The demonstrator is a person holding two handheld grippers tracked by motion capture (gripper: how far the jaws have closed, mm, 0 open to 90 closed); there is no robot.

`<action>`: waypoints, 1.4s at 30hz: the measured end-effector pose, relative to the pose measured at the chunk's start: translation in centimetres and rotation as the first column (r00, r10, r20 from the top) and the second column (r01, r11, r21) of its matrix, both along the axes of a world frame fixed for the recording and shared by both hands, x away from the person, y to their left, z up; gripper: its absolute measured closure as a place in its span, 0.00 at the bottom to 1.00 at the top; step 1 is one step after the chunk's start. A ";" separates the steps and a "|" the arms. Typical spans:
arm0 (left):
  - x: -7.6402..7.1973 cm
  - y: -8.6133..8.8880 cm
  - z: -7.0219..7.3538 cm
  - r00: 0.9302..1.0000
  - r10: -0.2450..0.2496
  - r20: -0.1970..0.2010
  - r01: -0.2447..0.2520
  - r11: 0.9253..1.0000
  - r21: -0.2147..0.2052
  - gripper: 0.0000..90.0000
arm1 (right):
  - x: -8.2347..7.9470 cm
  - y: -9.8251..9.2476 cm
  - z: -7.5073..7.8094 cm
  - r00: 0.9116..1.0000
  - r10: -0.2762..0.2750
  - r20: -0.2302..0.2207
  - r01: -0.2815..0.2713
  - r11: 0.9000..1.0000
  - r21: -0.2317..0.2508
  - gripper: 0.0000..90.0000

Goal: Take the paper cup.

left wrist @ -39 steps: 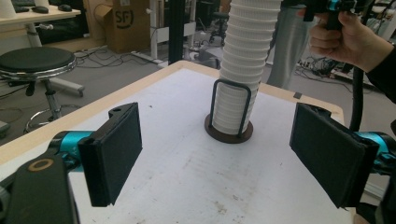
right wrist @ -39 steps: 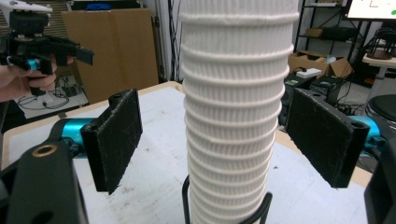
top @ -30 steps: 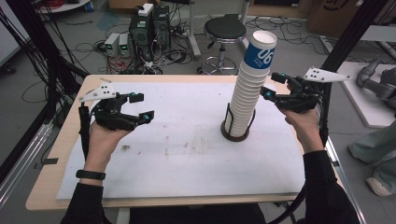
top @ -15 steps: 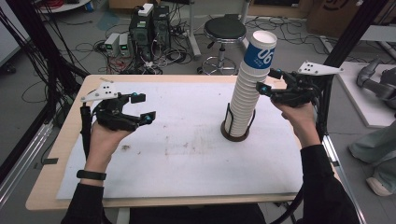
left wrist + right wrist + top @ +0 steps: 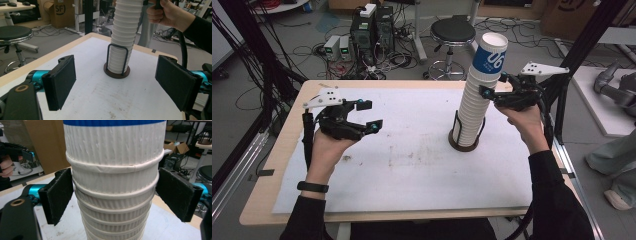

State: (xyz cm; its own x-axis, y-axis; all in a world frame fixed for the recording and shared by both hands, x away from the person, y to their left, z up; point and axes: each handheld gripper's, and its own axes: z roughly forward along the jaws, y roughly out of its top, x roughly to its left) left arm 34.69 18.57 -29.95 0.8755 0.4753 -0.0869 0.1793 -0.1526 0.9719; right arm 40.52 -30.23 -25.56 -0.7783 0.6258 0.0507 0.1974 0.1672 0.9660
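Left tongs [image 5: 368, 116] half open over the table, right tongs [image 5: 493, 87] raised, jaws just widened.

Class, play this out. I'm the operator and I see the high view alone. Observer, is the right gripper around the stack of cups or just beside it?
Observer: Around it. In the right gripper view the stack of cups stands between the right gripper pads, whose jaws have just been opening.
Operator: Which cups are they level with?
Observer: The rims just under the blue-banded top cup.
Operator: Where does the left gripper aim?
Observer: In its own view the left gripper is open with nothing between its jaws, and it looks at the stack's round brown stand.
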 end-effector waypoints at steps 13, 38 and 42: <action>1.4 -3.1 1.8 0.999 -0.043 0.006 0.043 0.999 -0.025 0.18 | 0.5 0.4 0.2 1.000 0.006 0.000 -0.006 1.000 -0.002 0.15; 7.3 -15.1 10.3 0.984 -0.171 0.054 0.174 0.983 -0.051 0.18 | 0.3 0.2 0.3 1.000 0.012 0.002 -0.012 1.000 -0.012 0.16; 8.0 -16.7 11.1 0.981 -0.188 0.057 0.191 0.980 -0.055 0.18 | 0.3 0.2 0.3 1.000 0.012 0.003 -0.012 1.000 -0.014 0.16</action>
State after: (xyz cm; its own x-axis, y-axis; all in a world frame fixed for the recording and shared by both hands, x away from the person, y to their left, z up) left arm 42.65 1.83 -18.87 0.9531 0.2960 -0.0631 0.1028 -0.1204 0.9874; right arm 40.78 -30.01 -25.27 -0.7857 0.6174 0.0395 0.1920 0.1827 0.9642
